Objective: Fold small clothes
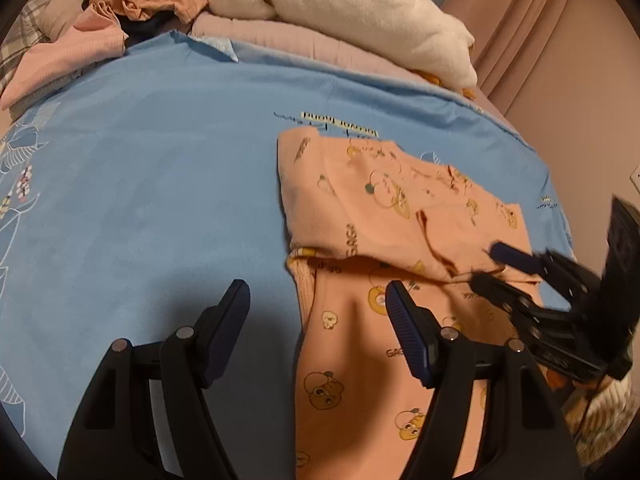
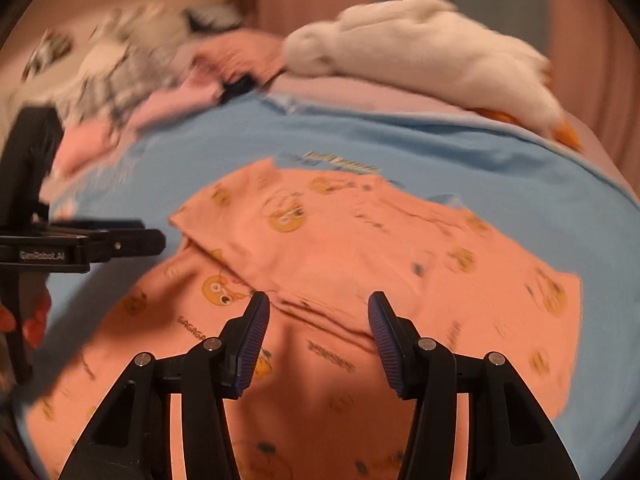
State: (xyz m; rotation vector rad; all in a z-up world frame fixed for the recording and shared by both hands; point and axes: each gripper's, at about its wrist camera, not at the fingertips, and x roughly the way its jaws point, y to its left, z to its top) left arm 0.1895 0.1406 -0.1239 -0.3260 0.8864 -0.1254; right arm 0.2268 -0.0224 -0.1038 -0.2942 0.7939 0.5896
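Blue sheet (image 1: 160,184) covers the bed, and on its right half lies the peach printed garment (image 1: 384,216), partly folded over itself, with the left gripper (image 1: 316,300) spread and empty beside its edge and the right gripper (image 2: 319,312) spread above it, pinching nothing.

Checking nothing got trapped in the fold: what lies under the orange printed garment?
The orange garment lies on the blue sheet, part folded over itself. Anything beneath or inside the fold is hidden.
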